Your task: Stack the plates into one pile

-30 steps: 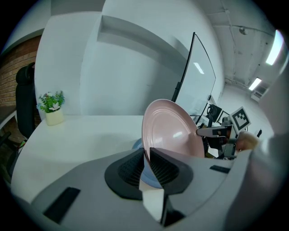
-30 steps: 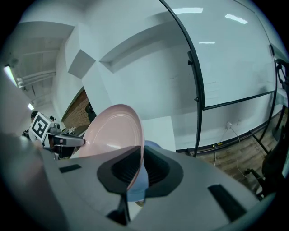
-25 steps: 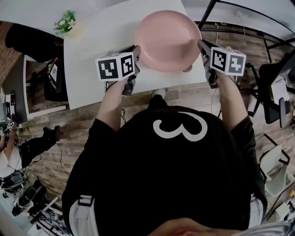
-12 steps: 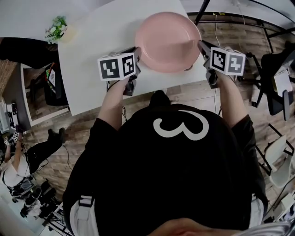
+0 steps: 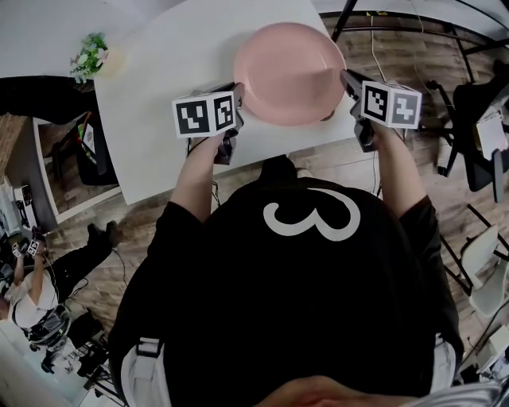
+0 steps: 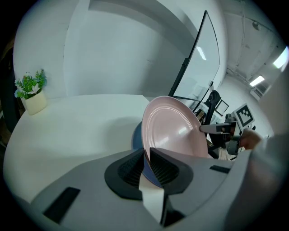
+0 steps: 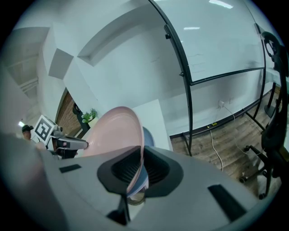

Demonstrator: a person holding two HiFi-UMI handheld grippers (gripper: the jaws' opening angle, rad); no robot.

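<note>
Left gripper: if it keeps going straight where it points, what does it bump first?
The left gripper pinches the rim of the pink plate. Straight on, it would probably meet the blue plate under it first, then the white table, though depth is hard to judge.

Worktop (image 5: 175, 71), seen from above. The left half lies bare from the near edge to the potted plant (image 5: 89, 54) at the far left corner, so a gripper has open passage there. The right half is taken up by the pink plate (image 5: 290, 71), which is clamped at its left rim by the left gripper (image 5: 236, 102) and at its right rim by the right gripper (image 5: 347, 79). A blue plate (image 6: 137, 137) lies beneath it; whether the two touch cannot be told. Past the right edge, a black metal frame (image 5: 398, 16) stands close. Office chairs (image 5: 477, 103) farther out narrow any approach from that side.
</note>
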